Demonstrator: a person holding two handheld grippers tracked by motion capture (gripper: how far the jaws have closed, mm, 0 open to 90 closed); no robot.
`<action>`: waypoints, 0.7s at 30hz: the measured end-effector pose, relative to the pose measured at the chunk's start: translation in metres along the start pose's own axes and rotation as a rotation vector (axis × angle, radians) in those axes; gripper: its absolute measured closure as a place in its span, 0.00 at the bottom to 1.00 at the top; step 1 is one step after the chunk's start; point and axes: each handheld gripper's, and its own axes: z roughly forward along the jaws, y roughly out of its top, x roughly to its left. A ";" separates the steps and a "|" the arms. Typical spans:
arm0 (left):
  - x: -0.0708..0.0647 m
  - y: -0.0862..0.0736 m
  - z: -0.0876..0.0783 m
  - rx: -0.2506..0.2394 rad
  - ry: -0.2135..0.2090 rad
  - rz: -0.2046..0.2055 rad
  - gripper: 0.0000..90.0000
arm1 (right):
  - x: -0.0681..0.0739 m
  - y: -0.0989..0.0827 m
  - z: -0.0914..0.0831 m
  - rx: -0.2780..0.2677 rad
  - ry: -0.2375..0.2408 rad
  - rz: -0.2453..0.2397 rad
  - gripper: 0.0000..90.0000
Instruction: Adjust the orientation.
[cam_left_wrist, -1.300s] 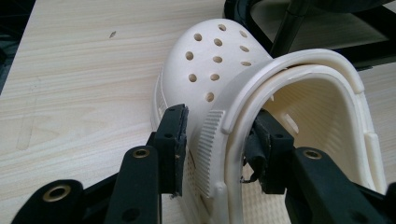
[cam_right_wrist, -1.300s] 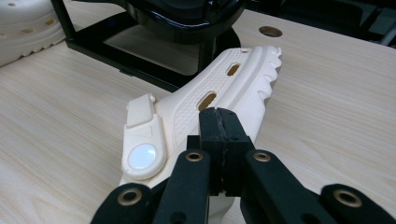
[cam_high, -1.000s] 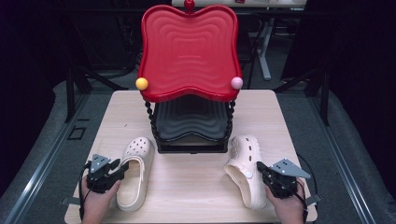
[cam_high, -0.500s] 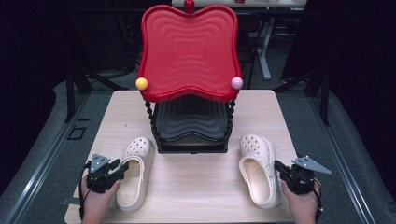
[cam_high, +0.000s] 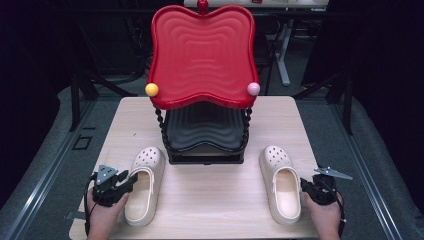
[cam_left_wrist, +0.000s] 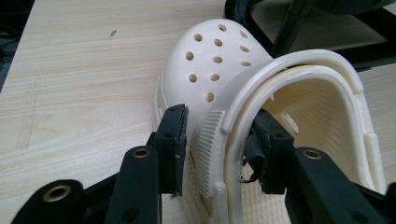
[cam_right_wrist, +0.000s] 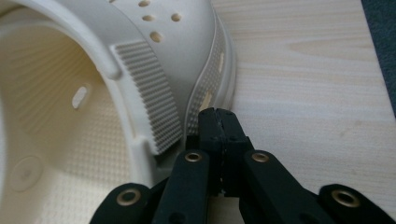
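Observation:
Two cream perforated clogs lie sole-down on the table, toes pointing away from me. My left gripper (cam_high: 131, 180) straddles the outer side wall of the left clog (cam_high: 145, 187). In the left gripper view one jaw is outside the left clog (cam_left_wrist: 210, 60) and the other inside it, so the left gripper (cam_left_wrist: 219, 135) is shut on the wall by the strap. The right clog (cam_high: 280, 187) rests free. My right gripper (cam_high: 303, 186) sits just off its outer side. In the right gripper view the right gripper (cam_right_wrist: 219, 116) has its jaws pressed together and empty, beside the right clog (cam_right_wrist: 70, 93).
A two-tier rack stands mid-table behind the clogs, with a tilted red wavy tray (cam_high: 202, 55) on top and a black tray (cam_high: 205, 130) below. The light wooden table (cam_high: 210, 200) has bare room between the clogs. Dark floor drops off on both sides.
The right clog, held tipped a second ago, now lies flat and farther right. The right gripper has let go, shut and drawn back slightly. The left side has not moved.

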 end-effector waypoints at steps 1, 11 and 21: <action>0.000 0.000 0.000 0.001 0.001 0.000 0.67 | 0.002 0.001 -0.002 -0.013 -0.003 -0.004 1.00; 0.000 0.000 0.000 -0.001 0.001 -0.001 0.67 | 0.019 0.009 -0.036 -0.217 -0.003 -0.068 1.00; 0.000 0.000 0.000 -0.002 0.000 0.000 0.67 | 0.026 0.010 -0.034 -0.238 0.011 -0.090 1.00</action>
